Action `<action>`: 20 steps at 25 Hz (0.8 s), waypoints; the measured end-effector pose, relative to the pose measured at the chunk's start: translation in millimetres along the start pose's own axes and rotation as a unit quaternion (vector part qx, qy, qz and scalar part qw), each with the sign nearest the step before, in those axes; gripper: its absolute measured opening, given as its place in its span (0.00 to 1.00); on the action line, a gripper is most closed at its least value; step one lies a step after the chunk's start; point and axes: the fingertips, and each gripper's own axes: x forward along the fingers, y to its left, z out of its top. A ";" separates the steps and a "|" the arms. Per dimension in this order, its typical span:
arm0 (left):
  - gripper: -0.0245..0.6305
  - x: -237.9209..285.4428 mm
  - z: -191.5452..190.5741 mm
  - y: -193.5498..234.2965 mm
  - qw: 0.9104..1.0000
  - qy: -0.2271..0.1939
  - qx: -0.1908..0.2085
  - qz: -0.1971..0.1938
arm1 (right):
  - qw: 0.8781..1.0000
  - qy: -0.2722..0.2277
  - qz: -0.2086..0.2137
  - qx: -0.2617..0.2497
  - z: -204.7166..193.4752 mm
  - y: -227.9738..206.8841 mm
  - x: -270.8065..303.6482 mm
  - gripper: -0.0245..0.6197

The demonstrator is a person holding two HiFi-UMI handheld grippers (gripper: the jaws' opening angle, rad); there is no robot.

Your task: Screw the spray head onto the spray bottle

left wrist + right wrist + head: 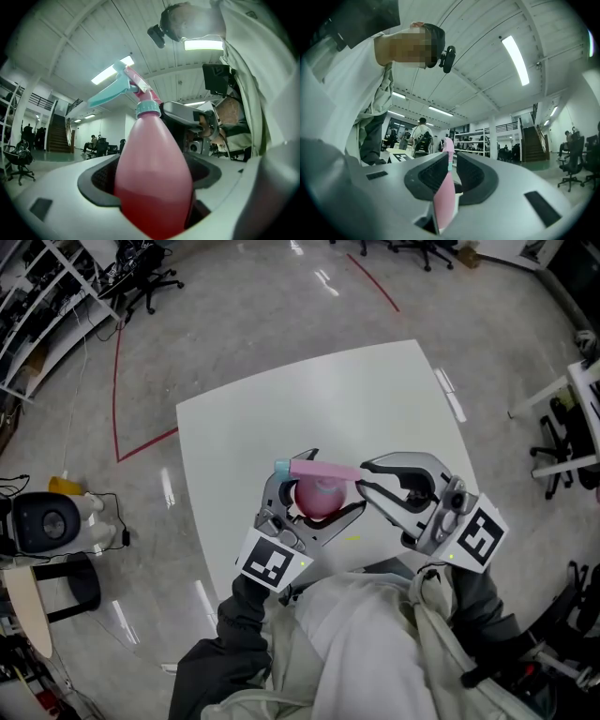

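Above the white table, my left gripper is shut on the belly of a pink spray bottle. In the left gripper view the bottle fills the gap between the dark pads, neck pointing up and away. A pink spray head with a teal collar and teal trigger sits on that neck. My right gripper comes in from the right and is shut on the spray head's pink rear end. In the right gripper view the pink piece is pinched between the pads.
Both grippers are held close to the person's chest, over the table's near edge. Grey floor with a red tape line surrounds the table. Shelving and office chairs stand at the far left, another desk at the right.
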 end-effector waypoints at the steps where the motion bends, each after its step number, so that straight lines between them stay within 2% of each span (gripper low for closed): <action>1: 0.70 0.5 -0.4 1.0 1.000 0.001 -0.005 0.007 | 1.000 -0.001 0.004 0.006 0.5 1.7 -0.9 0.11; 5: 0.70 -0.4 0.8 5.2 1.000 0.007 0.016 0.016 | 1.000 -0.010 -0.003 -0.001 8.1 3.4 -0.6 0.11; 7: 0.70 -1.8 2.2 5.6 1.000 0.008 0.026 0.011 | 1.000 0.005 -0.009 -0.022 3.9 -0.4 3.3 0.11; 11: 0.70 -2.7 5.6 -8.2 0.999 0.009 0.033 -0.004 | 1.000 0.018 -0.005 -0.014 -4.9 -8.8 1.2 0.11; 14: 0.70 2.5 2.9 -24.5 0.999 0.013 0.048 -0.013 | 0.998 0.039 -0.019 -0.044 -13.4 -10.4 6.7 0.11; 17: 0.70 9.3 -3.9 -14.0 0.999 0.014 0.017 0.025 | 0.993 0.054 -0.080 -0.061 -20.5 -30.2 11.4 0.11; 20: 0.70 12.0 -19.9 12.2 0.993 0.046 -0.026 0.106 | 0.988 -0.015 -0.150 0.025 -7.9 -57.0 -11.1 0.11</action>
